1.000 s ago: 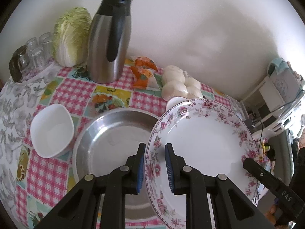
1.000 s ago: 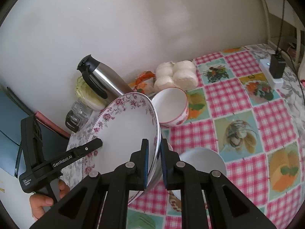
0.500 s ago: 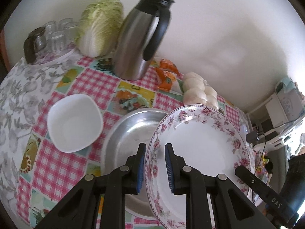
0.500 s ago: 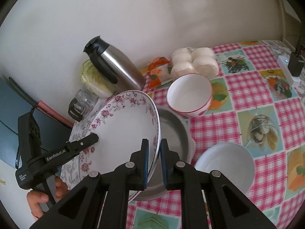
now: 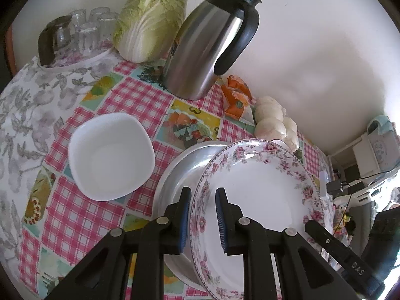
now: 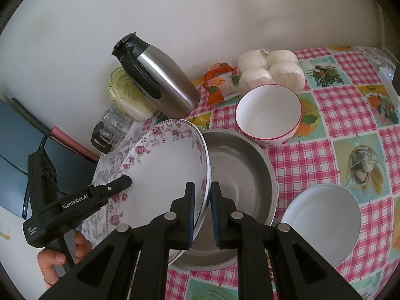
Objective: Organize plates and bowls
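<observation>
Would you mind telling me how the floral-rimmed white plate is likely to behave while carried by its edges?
The floral-rimmed white plate looks rigid and glazed, so probably slippery between the right gripper pads. It hangs tilted over the steel basin; if dropped, it would likely chip.

Both wrist cameras look steeply down along their tongs, close over the bench (image 5: 130,92), from opposite sides; both catch the floral plate (image 5: 262,187) and steel flask (image 6: 162,80).

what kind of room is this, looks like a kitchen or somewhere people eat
Most likely a home kitchen or dining table: a pink checked picture tablecloth, a whole pale green napa cabbage beside a steel jug with a black handle, and white steamed buns against the wall.
</observation>
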### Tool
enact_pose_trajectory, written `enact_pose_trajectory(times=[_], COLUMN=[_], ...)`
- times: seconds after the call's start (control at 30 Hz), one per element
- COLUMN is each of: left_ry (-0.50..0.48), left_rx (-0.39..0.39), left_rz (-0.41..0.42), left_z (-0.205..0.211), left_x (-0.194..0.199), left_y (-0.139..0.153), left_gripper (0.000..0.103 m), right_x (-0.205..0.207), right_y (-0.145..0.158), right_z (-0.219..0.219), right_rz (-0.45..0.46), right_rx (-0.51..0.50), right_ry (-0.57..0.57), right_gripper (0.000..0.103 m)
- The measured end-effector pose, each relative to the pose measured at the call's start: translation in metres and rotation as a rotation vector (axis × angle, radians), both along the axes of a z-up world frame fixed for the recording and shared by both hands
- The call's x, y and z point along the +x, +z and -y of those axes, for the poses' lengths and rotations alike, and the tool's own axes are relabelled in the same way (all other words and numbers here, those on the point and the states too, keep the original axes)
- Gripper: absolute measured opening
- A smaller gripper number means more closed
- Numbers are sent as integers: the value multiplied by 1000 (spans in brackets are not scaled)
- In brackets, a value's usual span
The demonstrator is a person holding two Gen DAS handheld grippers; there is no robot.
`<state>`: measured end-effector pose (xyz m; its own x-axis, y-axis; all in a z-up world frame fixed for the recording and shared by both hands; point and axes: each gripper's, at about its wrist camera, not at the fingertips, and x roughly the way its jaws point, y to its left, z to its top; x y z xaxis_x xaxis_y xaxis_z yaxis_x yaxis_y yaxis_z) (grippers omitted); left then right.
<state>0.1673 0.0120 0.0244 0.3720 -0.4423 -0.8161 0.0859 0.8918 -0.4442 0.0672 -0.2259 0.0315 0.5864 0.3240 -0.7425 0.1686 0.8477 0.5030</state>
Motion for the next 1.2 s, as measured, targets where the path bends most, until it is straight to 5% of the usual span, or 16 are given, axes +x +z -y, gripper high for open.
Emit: enact_pose_trajectory(times=[0.6, 1.2], left_ry=[-14, -31], left_rx=[49, 105], left_rz=[-103, -113], left_z=[12, 21], left_x=[16, 23], left_y=[-53, -67], left_gripper=[21, 21], right_x=[20, 36], right_y=[-60, -84], right_z=[3, 2], right_rz=[-152, -199], right_rx=[-13, -49], right_ry=[-4, -3], right_gripper=[14, 14])
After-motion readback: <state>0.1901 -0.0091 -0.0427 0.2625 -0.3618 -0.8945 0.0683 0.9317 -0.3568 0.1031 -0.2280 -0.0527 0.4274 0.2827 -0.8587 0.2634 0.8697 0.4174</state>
